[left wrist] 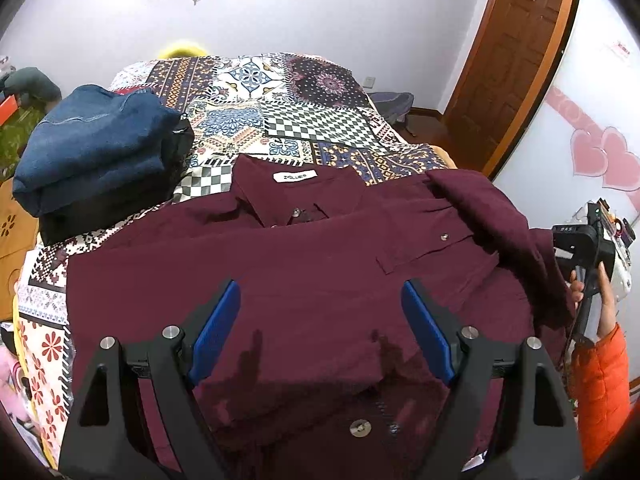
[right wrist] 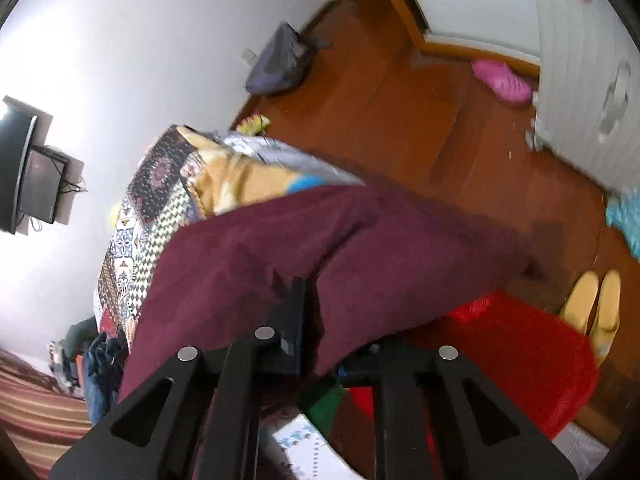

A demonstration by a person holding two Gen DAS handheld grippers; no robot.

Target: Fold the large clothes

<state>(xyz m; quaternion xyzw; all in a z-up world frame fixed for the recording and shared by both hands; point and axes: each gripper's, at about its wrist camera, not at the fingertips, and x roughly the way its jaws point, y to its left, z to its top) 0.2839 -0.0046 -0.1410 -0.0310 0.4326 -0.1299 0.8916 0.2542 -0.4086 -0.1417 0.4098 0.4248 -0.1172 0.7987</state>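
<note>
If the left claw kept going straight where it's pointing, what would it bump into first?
Most likely the dark maroon button-up shirt spread on the patterned patchwork bedspread. The open left claw hovers right over its front, though exact depth is hard to judge.

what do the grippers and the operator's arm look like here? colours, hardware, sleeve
Left gripper: black angular frame with triangular cutouts, silver round pins, blue pads lining the jaws. Right gripper has the same black frame and pins. Right hand bare, orange puffy sleeve.
</note>
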